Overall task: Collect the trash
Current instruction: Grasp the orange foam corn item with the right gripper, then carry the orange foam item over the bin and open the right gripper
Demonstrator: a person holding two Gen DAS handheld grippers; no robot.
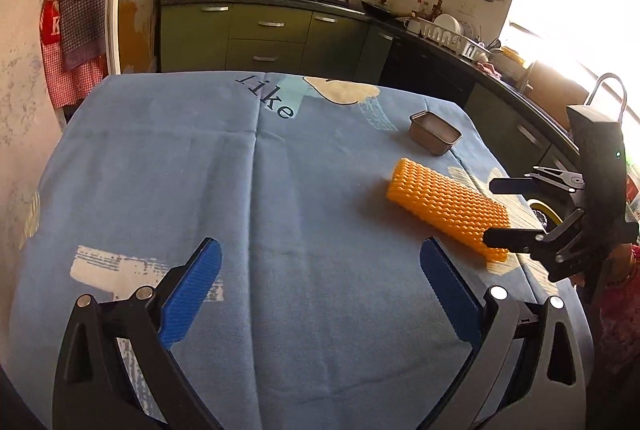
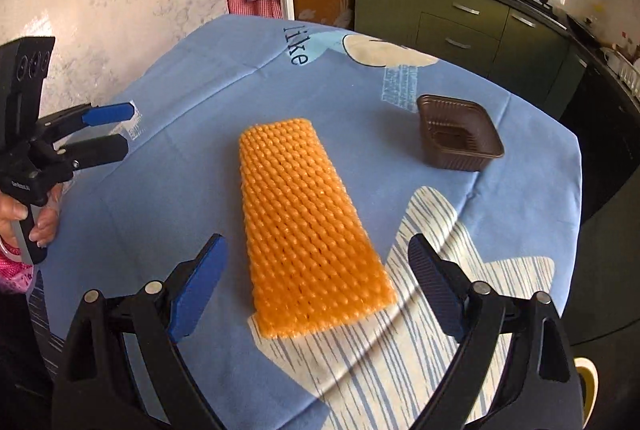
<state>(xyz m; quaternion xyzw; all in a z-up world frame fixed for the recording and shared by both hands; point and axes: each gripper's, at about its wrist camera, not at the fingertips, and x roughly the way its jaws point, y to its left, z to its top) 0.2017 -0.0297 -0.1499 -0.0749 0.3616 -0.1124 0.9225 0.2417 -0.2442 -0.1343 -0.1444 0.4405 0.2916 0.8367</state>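
- The right gripper (image 2: 316, 284) is seen with its jaws spread wide and nothing clasped; the near end of the orange foam net sleeve (image 2: 304, 226) lies on the cloth between the two blue pads (image 2: 200, 286), apart from both.
- The brown plastic tray (image 2: 458, 132) is found beyond the right gripper's right finger, past the sleeve, standing upright and empty.
- The left gripper (image 1: 320, 296) is likewise released, jaws parted over bare blue tablecloth (image 1: 200, 170), with nothing between them.
- From the left gripper, the sleeve is placed ahead and to the right, with the tray farther off behind it.
- Each gripper is visible at the edge of the other's view.
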